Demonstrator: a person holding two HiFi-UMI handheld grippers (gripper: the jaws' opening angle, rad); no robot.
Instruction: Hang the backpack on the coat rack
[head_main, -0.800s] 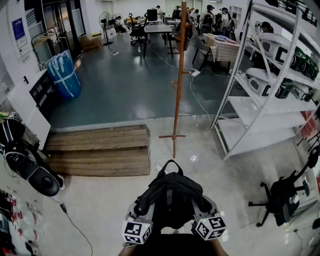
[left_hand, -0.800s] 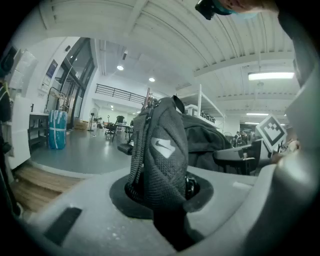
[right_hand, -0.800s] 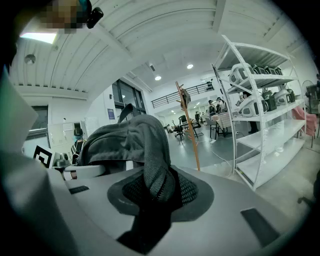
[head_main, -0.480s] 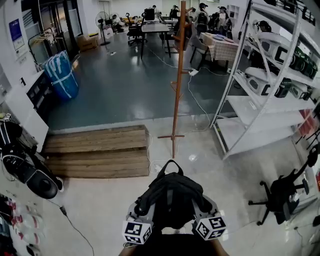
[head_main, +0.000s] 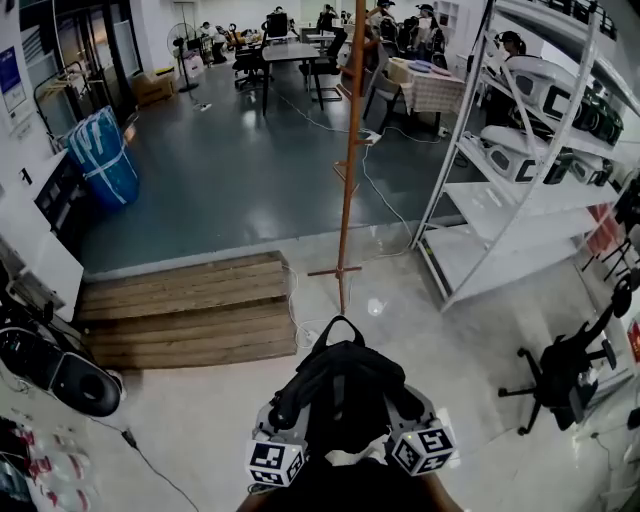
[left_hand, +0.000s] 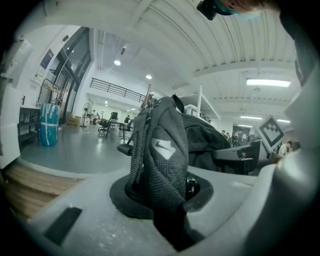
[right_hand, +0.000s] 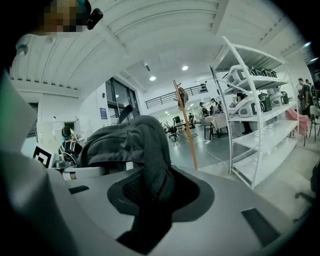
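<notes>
Head view: backpack (head_main: 340, 385) hangs between your two grippers, with the coat rack (head_main: 347, 150) straight ahead and well apart. Cables (head_main: 296, 305) cross the glossy floor (head_main: 440, 350) near the rack's foot (trip risk walking in). Shelving (head_main: 520, 190) stands to its right.
Left gripper view: left gripper (left_hand: 165, 200) pinches a mesh strap (left_hand: 160, 165).
Right gripper view: right gripper (right_hand: 150, 200) clamps backpack fabric too.
The bites look thin, so a swing could pull one free.

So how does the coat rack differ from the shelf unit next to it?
The coat rack is one thin brown pole on a cross foot; the shelf unit is a wide white frame with appliances on its upper shelves. Both stand on the floor beyond the backpack.
</notes>
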